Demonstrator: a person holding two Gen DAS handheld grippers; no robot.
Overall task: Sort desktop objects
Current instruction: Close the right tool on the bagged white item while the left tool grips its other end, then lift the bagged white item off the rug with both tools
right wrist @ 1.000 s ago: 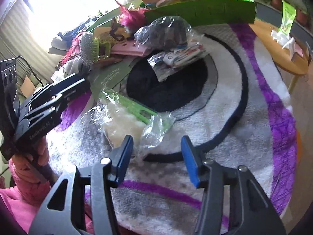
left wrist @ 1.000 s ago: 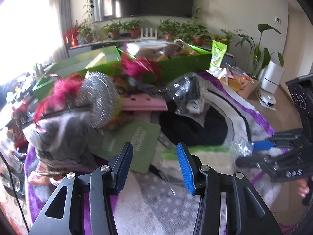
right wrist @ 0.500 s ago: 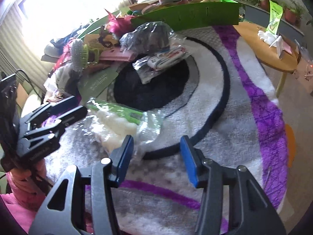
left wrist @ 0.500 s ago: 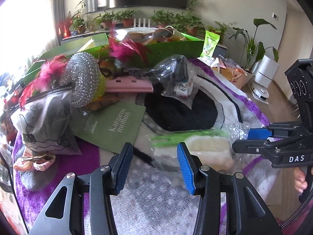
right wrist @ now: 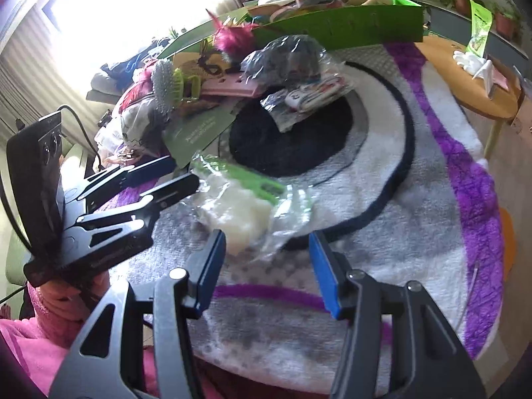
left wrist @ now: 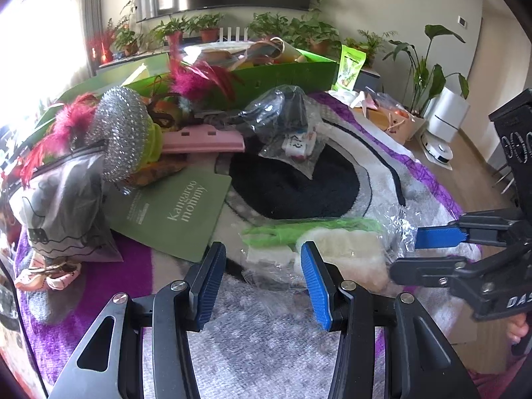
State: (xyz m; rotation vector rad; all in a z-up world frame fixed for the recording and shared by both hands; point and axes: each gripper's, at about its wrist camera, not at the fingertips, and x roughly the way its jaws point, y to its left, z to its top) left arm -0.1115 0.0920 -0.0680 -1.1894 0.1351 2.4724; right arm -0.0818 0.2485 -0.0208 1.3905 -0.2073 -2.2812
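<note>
A clear plastic bag (left wrist: 332, 249) holding a green-handled brush with white fluff lies on the patterned rug (left wrist: 266, 339). My left gripper (left wrist: 262, 281) is open just short of the bag's near end, with nothing pressed between its blue pads. In the right wrist view the same bag (right wrist: 239, 209) lies just ahead of my right gripper (right wrist: 267, 266). Its jaws are opening, and the crumpled plastic edge reaches up to their tips without being pinched. Each gripper shows in the other's view: the right gripper (left wrist: 422, 249) at the bag's right end, the left gripper (right wrist: 169, 179) at its left end.
A heap lies behind the bag: a green "Kangaroo mommy" pouch (left wrist: 173, 212), a silver sparkly ball (left wrist: 123, 133), a pink flat piece (left wrist: 202, 139), a clear bag of dark items (left wrist: 286, 113), a grey pouch (left wrist: 63, 199) and red feathers. A full green box (left wrist: 282, 76) stands behind. A round wooden side table (right wrist: 465, 76) is on the right.
The left wrist view has swung down and right, so the brush bag now lies just ahead of its fingers. The right gripper's fingers stand a little wider apart.
</note>
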